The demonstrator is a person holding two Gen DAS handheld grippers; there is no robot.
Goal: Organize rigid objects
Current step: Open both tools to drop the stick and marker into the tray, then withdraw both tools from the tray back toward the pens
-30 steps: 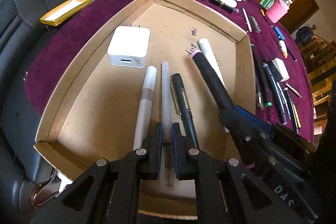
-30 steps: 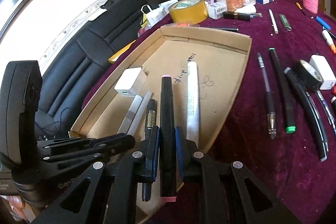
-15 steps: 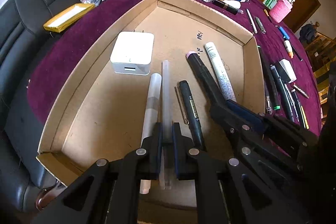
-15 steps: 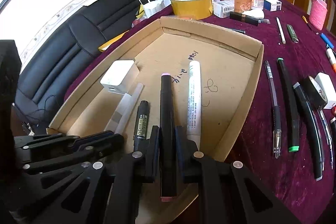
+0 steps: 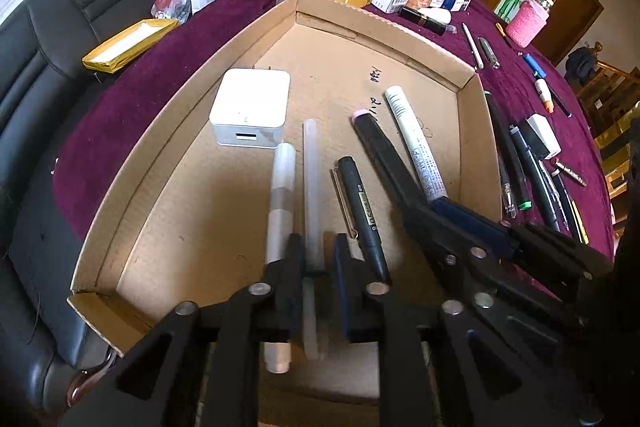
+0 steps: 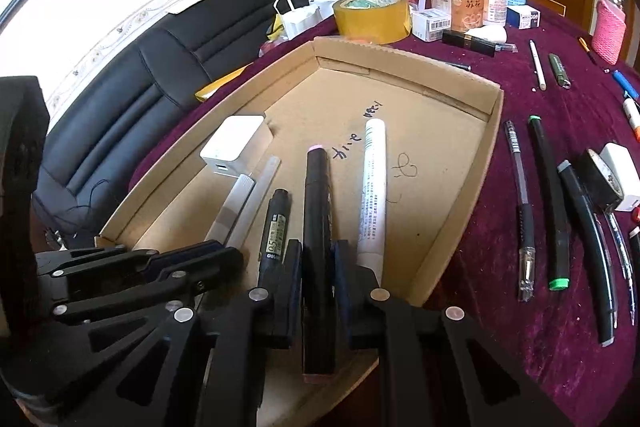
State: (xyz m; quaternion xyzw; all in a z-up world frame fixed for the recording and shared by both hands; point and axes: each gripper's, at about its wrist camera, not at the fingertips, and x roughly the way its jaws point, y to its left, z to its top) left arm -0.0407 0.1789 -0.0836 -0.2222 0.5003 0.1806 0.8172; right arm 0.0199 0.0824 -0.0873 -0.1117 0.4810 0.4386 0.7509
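Observation:
A cardboard tray (image 5: 400,39) (image 6: 400,63) on the purple cloth holds a white charger (image 5: 250,107) (image 6: 234,143), a frosted pen (image 5: 282,195), a black pen (image 5: 360,203) (image 6: 276,223) and a white marker (image 5: 416,147) (image 6: 374,187). My left gripper (image 5: 318,255) (image 6: 224,255) is opening. A clear pen (image 5: 311,167) (image 6: 260,195) lies between its jaws, and a gap shows beside it. My right gripper (image 6: 318,259) (image 5: 424,203) grips a black marker with pink ends (image 6: 316,195) (image 5: 380,155). Its jaws are just starting to open, and the marker's far end is low in the tray.
Several pens (image 6: 548,195) lie loose on the cloth right of the tray, beside a small white block (image 6: 620,171). A roll of tape (image 6: 372,13), jars and boxes stand behind the tray. A black sofa (image 6: 160,67) runs along the left, with a yellow packet (image 5: 128,45) near it.
The left jaws have parted from the clear pen, which now lies in the tray. The right gripper has brought the black marker lower, next to the white marker.

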